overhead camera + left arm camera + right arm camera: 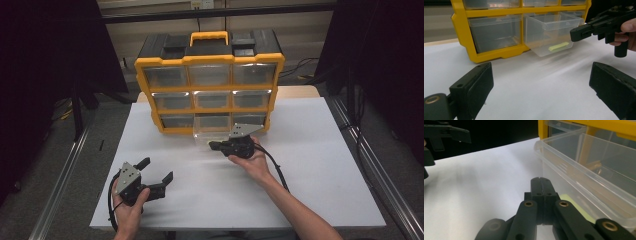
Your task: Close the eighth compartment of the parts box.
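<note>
A yellow and black organizer (209, 61) with clear drawers stands at the back of the white table. Its bottom middle drawer (212, 133) (551, 30) (586, 167) is pulled out. A small yellow-green piece (559, 46) (576, 207) lies on that drawer's floor. My right gripper (215, 146) (574, 33) (541, 181) is shut with nothing between its jaws, its tip just outside the drawer's front wall. At the front left, a little above the table, my left gripper (157, 169) (541, 87) is open wide and empty, pointing toward the drawer.
The white table top (310, 165) spreads out in front of the organizer. Metal rails (370, 165) run along both sides of the table. Each gripper trails a black cable (275, 165). The other drawers (165, 76) sit pushed in.
</note>
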`<state>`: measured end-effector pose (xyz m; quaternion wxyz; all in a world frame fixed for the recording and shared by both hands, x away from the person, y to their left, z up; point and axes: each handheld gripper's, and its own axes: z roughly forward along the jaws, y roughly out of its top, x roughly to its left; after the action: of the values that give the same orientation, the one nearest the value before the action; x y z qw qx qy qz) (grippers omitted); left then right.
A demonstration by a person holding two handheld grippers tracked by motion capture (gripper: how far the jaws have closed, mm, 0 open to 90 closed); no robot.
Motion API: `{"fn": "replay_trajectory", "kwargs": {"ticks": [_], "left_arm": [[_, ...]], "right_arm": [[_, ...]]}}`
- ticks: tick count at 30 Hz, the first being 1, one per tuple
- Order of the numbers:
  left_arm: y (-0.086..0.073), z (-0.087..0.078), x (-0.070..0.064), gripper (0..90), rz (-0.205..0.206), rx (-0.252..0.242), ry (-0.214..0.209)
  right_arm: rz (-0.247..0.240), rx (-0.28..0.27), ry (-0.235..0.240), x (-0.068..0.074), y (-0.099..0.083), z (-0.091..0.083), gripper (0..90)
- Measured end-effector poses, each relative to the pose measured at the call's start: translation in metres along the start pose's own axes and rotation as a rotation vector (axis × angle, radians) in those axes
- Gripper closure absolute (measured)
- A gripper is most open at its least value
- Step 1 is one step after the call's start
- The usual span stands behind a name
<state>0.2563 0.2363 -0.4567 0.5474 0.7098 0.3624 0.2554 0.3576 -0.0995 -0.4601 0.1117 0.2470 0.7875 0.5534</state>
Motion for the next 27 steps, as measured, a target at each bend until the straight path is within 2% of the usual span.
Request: {"fn": "replay_trajectory", "kwargs": {"ticks": [8, 16, 27], "left_arm": [[0.0, 0.0, 0.0, 5.6, -0.002, -0.001, 0.0], [0.0, -0.001, 0.0, 5.5, 0.001, -0.004, 0.002], [0.0, 0.0, 0.0, 5.5, -0.001, -0.004, -0.003]], "right_arm": [[0.002, 0.021, -0.027, -0.007, -0.003, 0.005, 90.0], [-0.015, 0.009, -0.08, -0.009, -0.002, 0.009, 90.0], [-0.021, 0.001, -0.113, -0.011, -0.001, 0.011, 90.0]]}}
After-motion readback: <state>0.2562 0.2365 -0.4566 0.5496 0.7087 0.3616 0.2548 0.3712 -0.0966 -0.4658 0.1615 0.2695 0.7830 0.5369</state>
